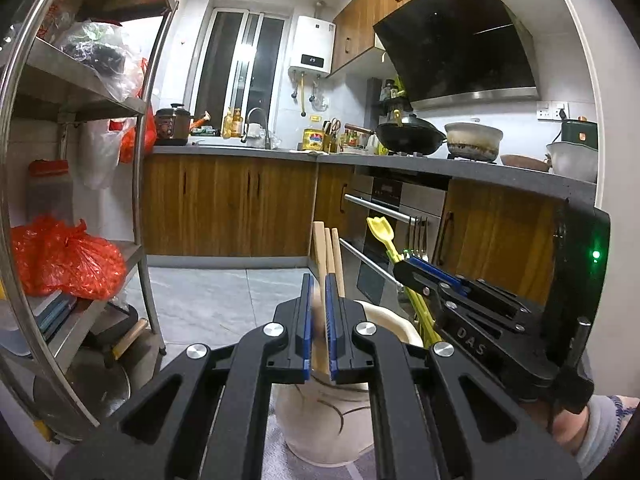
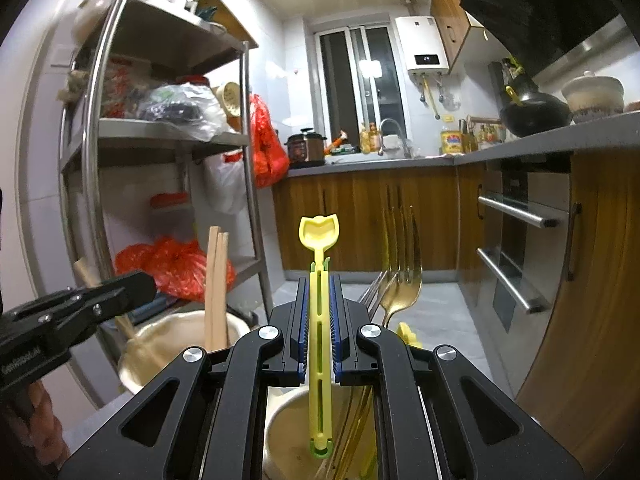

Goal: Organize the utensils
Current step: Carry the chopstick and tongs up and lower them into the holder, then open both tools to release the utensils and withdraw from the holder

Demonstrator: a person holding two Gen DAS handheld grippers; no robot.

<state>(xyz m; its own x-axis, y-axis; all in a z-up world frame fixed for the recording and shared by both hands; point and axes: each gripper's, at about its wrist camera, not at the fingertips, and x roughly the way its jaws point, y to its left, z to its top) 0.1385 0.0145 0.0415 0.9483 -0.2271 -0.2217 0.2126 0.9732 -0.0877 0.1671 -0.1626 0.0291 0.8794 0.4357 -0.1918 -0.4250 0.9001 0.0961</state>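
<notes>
Low in the middle of the left wrist view, the left gripper [image 1: 319, 312] is closed narrow on a wooden utensil handle [image 1: 320, 248], beside two chopsticks [image 1: 334, 252] that rise out of a cream jar [image 1: 320, 420] at the bottom centre of the frame. Whether the pads pinch only the flat handle or the chopsticks too cannot be told; the wood between the pads is blurred.

Centre of the right wrist view, the right gripper [image 2: 319, 320] is closed narrow on a yellow plastic scoop [image 2: 319, 280], its tulip-shaped head pointing up and its foot down inside a second cream cup [image 2: 288, 432] at the bottom of the frame. Just right of it, gold forks [image 2: 402, 276] stand in that same cup. At lower left of this view the first jar [image 2: 168, 344] with its chopsticks [image 2: 216, 284] shows, with the other gripper's tip just to its left.

The step in hand looks like sorting: each gripper has one utensil held upright in a holder, either just seated or about to be drawn out; which cannot be told. The next move calls for a straight vertical path, so the scoop does not drag the forks, nor the wooden piece the chopsticks, and for keeping the two grippers apart, since the holders stand close.
</notes>
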